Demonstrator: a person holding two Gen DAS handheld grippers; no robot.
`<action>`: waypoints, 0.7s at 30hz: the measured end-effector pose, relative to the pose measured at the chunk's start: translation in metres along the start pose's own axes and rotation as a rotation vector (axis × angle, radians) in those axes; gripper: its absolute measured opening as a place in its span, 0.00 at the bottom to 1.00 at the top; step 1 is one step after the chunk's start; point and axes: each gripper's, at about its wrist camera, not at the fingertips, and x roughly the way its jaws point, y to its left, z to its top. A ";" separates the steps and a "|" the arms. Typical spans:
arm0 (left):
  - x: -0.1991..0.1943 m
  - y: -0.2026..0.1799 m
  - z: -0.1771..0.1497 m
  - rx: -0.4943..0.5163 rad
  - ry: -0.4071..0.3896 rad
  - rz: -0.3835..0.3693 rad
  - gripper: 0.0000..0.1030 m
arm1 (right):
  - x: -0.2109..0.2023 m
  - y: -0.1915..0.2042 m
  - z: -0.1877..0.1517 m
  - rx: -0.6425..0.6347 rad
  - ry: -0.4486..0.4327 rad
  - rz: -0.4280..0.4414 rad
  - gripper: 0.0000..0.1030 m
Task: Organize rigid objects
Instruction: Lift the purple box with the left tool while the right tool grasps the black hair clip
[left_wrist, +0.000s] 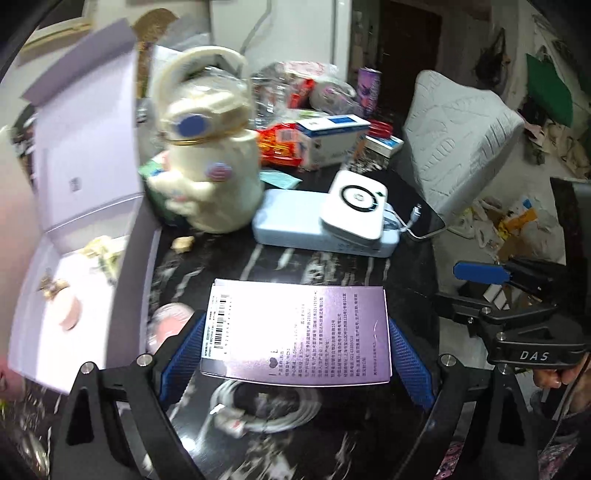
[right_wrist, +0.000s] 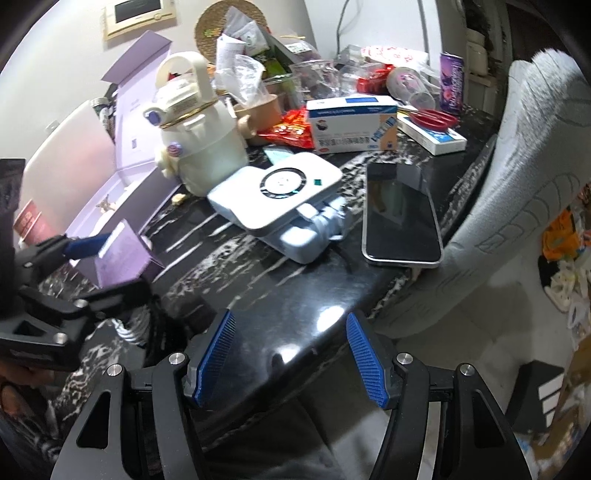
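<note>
The left gripper (left_wrist: 295, 354) is holding a small purple box (left_wrist: 295, 332) crosswise between its blue pads, the jaws standing wide and pressing on the box's two short ends. The box is hanging above the black marbled table (left_wrist: 332, 266), its printed label and barcode facing up (the print is too small to read). Under it, a coiled white cable (left_wrist: 258, 413) is lying on the table near the front edge.

To the left, a larger lilac gift box (left_wrist: 81, 221) is sitting open with its lid standing up. Farther back, a cream kettle-shaped bottle (left_wrist: 214, 166) is standing upright, just beside a pale blue flat case (left_wrist: 288, 225) with a white round-dial device (left_wrist: 356, 205) lying on top of it.

The right gripper (right_wrist: 291, 354) is hovering over the near edge of the table, its jaws about half open and gripping nothing. Beyond it a dark phone (right_wrist: 400, 218) is lying face up near the right edge of the table, just right of the blue case. Behind these, a white and blue carton (right_wrist: 351, 123) is sitting amid the clutter at the far side.
</note>
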 end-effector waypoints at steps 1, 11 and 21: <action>-0.004 0.004 -0.002 -0.013 -0.002 0.008 0.91 | 0.001 0.003 0.000 -0.006 0.003 0.008 0.62; -0.023 0.036 -0.035 -0.130 0.004 0.060 0.91 | 0.019 0.046 -0.003 -0.095 0.049 0.105 0.62; -0.029 0.065 -0.063 -0.208 0.024 0.084 0.91 | 0.044 0.083 -0.009 -0.154 0.129 0.171 0.61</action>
